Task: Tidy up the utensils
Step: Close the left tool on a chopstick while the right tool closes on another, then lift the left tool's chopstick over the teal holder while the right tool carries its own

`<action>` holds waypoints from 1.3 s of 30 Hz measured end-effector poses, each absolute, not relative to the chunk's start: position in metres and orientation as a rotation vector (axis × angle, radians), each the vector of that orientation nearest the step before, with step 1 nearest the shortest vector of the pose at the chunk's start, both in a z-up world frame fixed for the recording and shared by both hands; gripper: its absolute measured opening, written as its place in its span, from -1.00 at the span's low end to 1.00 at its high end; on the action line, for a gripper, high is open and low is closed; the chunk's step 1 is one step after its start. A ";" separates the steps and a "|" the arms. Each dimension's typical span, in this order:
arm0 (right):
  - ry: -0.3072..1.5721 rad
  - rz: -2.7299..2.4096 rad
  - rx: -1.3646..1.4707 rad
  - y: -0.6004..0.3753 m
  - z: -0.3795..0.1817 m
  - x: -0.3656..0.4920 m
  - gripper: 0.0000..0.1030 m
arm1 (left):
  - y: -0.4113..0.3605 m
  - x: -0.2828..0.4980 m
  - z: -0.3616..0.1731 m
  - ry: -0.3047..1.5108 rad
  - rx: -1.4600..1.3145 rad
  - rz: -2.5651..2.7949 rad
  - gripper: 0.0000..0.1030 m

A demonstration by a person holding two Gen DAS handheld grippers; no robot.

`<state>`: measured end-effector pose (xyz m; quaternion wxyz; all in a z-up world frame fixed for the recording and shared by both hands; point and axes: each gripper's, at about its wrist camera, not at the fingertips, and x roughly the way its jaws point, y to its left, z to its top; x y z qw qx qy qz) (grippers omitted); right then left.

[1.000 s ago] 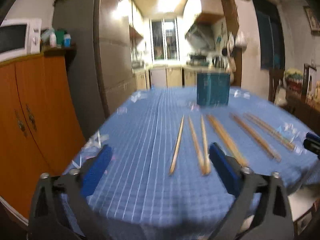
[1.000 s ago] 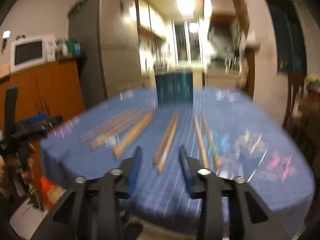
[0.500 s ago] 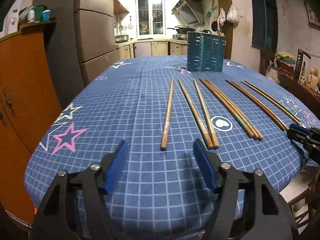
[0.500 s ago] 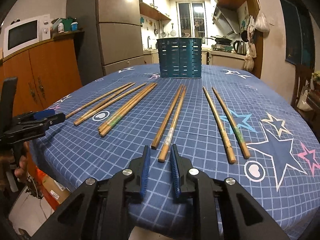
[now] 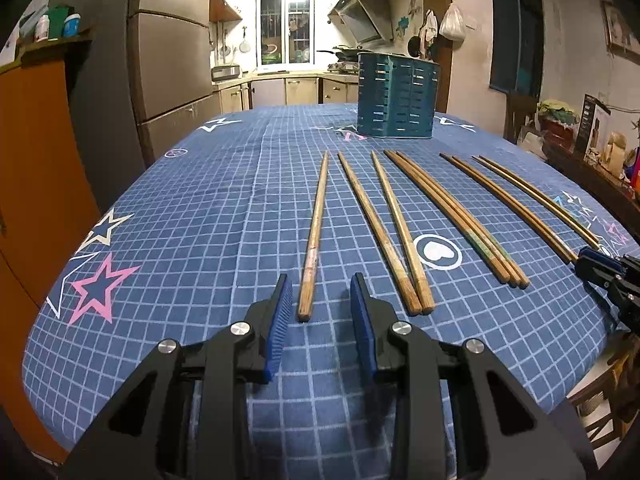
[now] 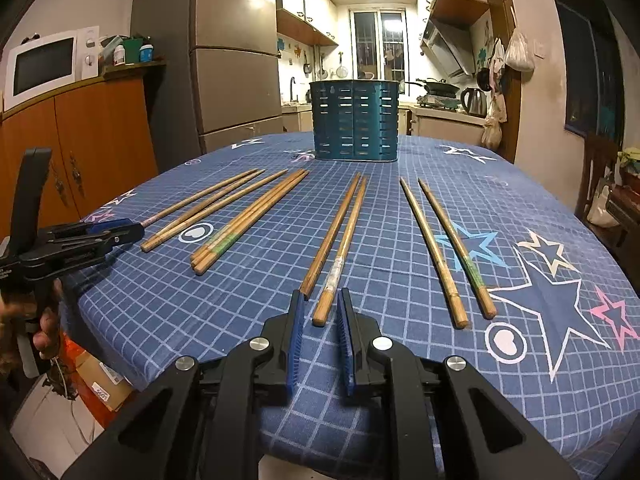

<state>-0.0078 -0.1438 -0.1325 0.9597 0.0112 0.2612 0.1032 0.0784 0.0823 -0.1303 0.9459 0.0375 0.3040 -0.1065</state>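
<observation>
11 wooden chopsticks lie before 1 teal holder on the table.

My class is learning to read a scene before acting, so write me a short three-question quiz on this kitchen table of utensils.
1. Multiple choice: where is the teal slotted metal utensil holder? A) upright, beyond the far tips of the wooden chopsticks; B) on an orange cabinet; C) tipped over among them.
2. True or false: the left gripper already clamps a chopstick.
3. Short answer: what pattern marks the blue tablecloth?

Key
1. A.
2. False. Its jaws have just been closing, and the near end of the lone leftmost chopstick lies between them, but gaps show on both sides.
3. A white grid with stars.
</observation>
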 end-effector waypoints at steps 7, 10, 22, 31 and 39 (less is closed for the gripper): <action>0.511 0.190 0.028 -0.143 -0.133 -0.013 -0.81 | 0.081 0.069 -0.132 0.594 0.063 -0.175 -0.90; 0.506 0.189 0.045 -0.145 -0.134 -0.014 -0.83 | 0.082 0.067 -0.131 0.593 0.049 -0.175 -0.90; 0.338 0.163 0.029 -0.161 -0.080 -0.039 -0.84 | 0.091 0.039 -0.080 0.470 0.025 -0.170 -0.90; 0.243 0.205 0.000 -0.173 -0.023 -0.030 -0.84 | 0.085 0.043 -0.018 0.355 0.046 -0.185 -0.90; 0.256 0.271 0.028 -0.186 0.018 0.004 -0.84 | 0.078 0.072 0.016 0.323 0.046 -0.213 -0.90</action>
